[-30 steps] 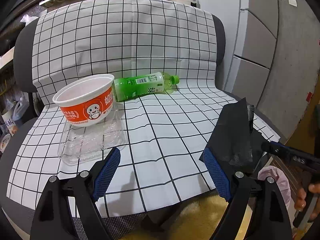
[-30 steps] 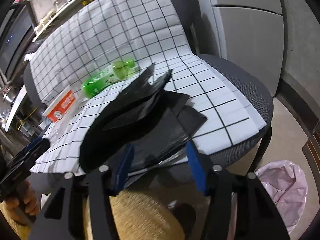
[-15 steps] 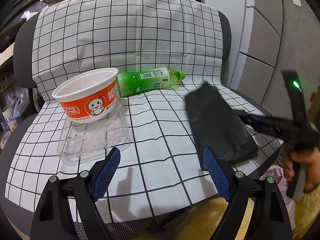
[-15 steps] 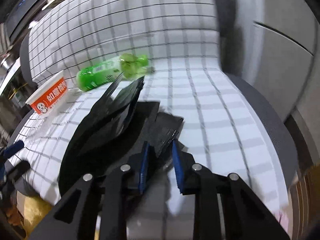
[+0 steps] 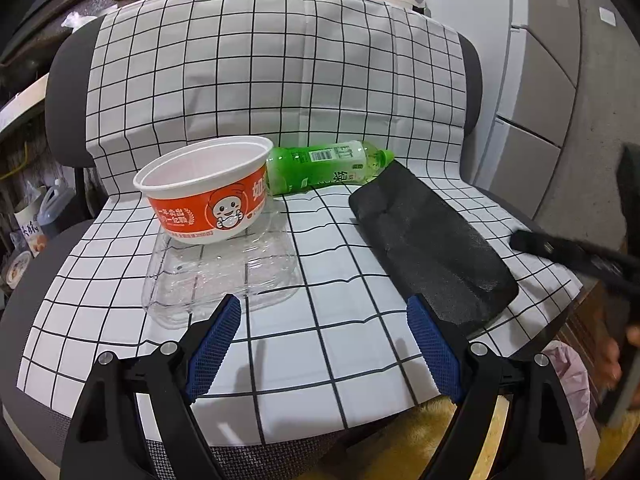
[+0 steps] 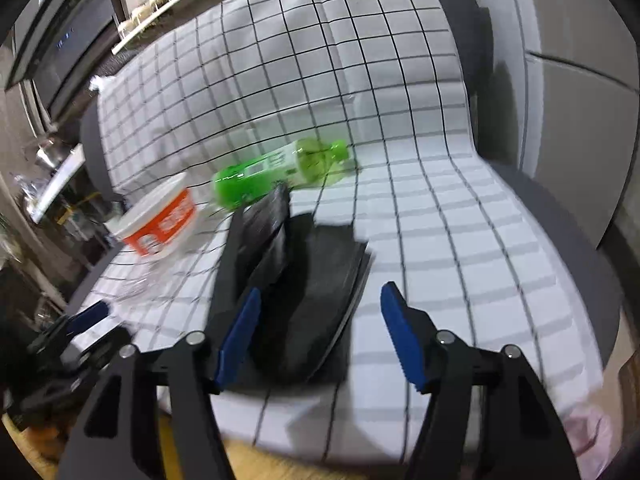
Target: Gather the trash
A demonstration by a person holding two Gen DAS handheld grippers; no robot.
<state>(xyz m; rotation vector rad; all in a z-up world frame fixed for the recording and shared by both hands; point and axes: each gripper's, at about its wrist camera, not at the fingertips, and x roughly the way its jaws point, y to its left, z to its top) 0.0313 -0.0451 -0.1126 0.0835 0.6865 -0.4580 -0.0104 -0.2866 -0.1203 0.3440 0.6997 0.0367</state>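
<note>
Left wrist view: the left gripper (image 5: 324, 340) hangs over the front edge of the checked cloth (image 5: 280, 80) that covers the chair, jaws spread wide, nothing between them. Landmark is the orange instant-noodle bowl (image 5: 208, 196), which stands upright on one end of a clear plastic tray (image 5: 224, 272); most of the tray lies in front of it. Just behind and to the right of the bowl a green bottle (image 5: 324, 168) lies on its side, cap pointing away from the bowl. Further right of the bowl, well apart from it, a folded black trash bag (image 5: 428, 240) lies flat on the cloth, its far corner close to the bottle cap. A pink bag (image 5: 568, 376) shows low at the right, below the seat edge. Right wrist view (blurred): the right gripper (image 6: 320, 328) is over the near end of the black trash bag (image 6: 304, 280), jaws spread, gripping nothing; one fold of the bag stands up. Bowl (image 6: 160, 220) sits to the bag's left, bottle (image 6: 280, 168) behind it. Judgement: early stage. Bag lies unopened, all three trash items uncollected; opening the bag and loading bowl, tray and bottle remain.
</note>
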